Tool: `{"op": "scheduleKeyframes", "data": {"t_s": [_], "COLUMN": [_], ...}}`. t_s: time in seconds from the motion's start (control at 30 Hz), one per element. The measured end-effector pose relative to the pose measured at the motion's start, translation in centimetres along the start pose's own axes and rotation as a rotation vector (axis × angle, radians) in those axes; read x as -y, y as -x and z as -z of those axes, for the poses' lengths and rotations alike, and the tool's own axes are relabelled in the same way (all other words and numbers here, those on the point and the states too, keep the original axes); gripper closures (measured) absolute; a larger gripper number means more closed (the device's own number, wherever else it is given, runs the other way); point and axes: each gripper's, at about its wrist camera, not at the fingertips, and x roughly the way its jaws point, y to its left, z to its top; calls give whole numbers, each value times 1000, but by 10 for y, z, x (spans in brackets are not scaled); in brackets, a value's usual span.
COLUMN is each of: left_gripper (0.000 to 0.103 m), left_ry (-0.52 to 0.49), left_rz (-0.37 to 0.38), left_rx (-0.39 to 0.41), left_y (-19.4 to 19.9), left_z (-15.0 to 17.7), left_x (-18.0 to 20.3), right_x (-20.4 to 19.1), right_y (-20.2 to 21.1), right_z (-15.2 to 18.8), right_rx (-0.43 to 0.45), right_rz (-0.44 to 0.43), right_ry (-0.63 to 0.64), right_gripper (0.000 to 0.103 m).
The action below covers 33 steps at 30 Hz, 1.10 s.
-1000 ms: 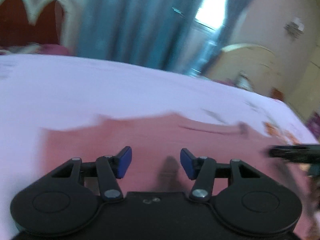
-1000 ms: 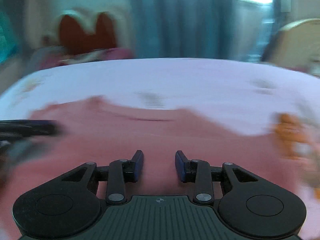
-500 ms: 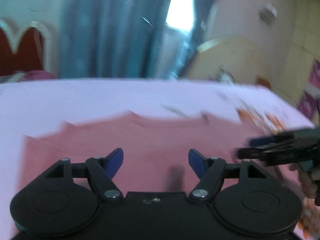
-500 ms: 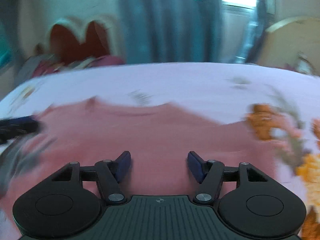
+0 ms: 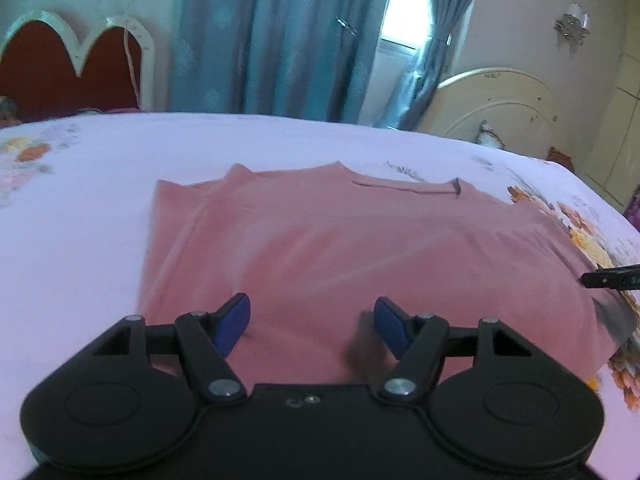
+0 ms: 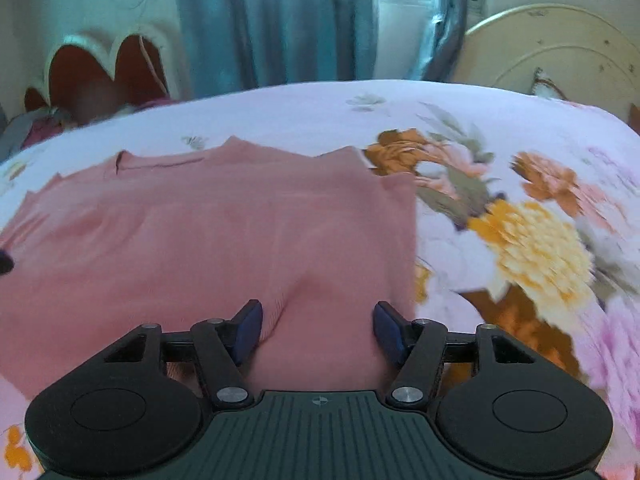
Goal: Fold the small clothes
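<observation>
Both the left hand-held gripper (image 5: 311,320) and the right hand-held gripper (image 6: 316,326) are hovering wide apart, gripping nothing, over the pink garment (image 5: 340,240) lying on the bed (image 5: 80,240).

a bedroom seen from low over a bed. the bedsheet (image 5: 100,208) is pale lilac, printed with orange, yellow and pink flowers (image 6: 536,240) at the right of the frame. behind the bed, long blue-grey curtains (image 5: 280,36) hang across the upper centre, parted around a bright window (image 5: 408,12) that lets in daylight. at the upper left stands a red headboard (image 5: 60,68) with a scalloped white edge. at the upper right sits a cream arched headboard (image 5: 504,104) against a beige wall, with a small wall lamp (image 5: 572,24) above it.
</observation>
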Motion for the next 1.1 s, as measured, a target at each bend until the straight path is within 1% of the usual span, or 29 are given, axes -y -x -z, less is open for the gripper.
{"op": "scheduleKeyframes", "data": {"t_s": [0.07, 0.1, 0.13, 0.17, 0.2, 0.23, 0.27, 0.3, 0.33, 0.4, 0.43, 0.5, 0.57, 0.63, 0.67, 0.73, 0.8, 0.87, 0.9, 0.97, 1.0, 1.03, 1.07, 1.1], "left_gripper": [35, 35, 34, 34, 34, 34, 34, 34, 35, 35, 35, 35, 35, 35, 35, 35, 35, 35, 35, 39, 40, 43, 43, 43], "left_ry": [-15, -25, -38, -54, -65, -76, -82, -85, -89, -101, -106, -105, -86, -67, -78, -102, -84, -71, -61, -41, -14, 27, 60, 77], "left_rz": [39, 54, 78, 102, 111, 119, 125, 130, 131, 110, 105, 95, 89, 104, 105, 91, 70, 20, -13, -122, -150, -141, -132, -139], "left_rx": [42, 58, 64, 55, 47, 34, 18, 0, -24, -58, -57, -51, -46, -38, -32, -25, -23, -12, -16, -48, -58, -49, -34, -22], "left_y": [10, 10, 11, 9, 10, 8, 6, 3, 0, 1, 5, 12, 14, 15, 19, 17, 20, 26, 30, 34, 37, 44, 50, 56], "left_z": [-2, -4, -3, -3, -1, 1, 4, 8, 13, 26, 33, 42, 40, 36, 36, 33, 31, 30, 30, 34, 37, 38, 38, 36], "left_x": [21, 34, 48, 63, 71, 82, 91, 97, 101, 106, 107, 107, 109, 114, 116, 118, 105, 84, 69, 34, 17, 1, -9, -15], "right_x": [-23, -38, -54, -71, -86, -97, -105, -112, -117, -120, -118, -122, -124, -126, -128, -130, -117, -91, -71, -29, -11, 5, 14, 22], "right_y": [16, 20, 20, 20, 18, 14, 11, 9, 12, 19, 22, 32, 31, 32, 33, 37, 37, 41, 44, 51, 54, 61, 68, 75], "right_z": [-2, -5, -4, -1, 3, 7, 12, 19, 26, 40, 47, 63, 63, 58, 56, 56, 55, 53, 54, 57, 59, 59, 57, 54], "right_rx": [69, 76, 71, 61, 41, 15, -6, -16, -8, -12, -24, 0, 0, -2, 2, 9, -14, -15, -21, -46, -55, -45, -18, 15], "right_rz": [-42, -77, -118, -158, -182, -199, -212, -191, -164, -138, -135, -122, -114, -142, -147, -143, -111, -51, 10, 90, 86, 64, 39, 27], "right_ry": [35, 52, 77, 112, 136, 149, 159, 175, 199, 239, 235, 264, 261, 204, 198, 228, 223, 192, 167, 102, 61, 15, -24, -61], "right_gripper": [43, 43, 44, 48, 57, 62, 63, 63, 63, 63, 63, 63, 63, 63, 63, 63, 63, 63, 63, 63, 63, 63, 63, 63]}}
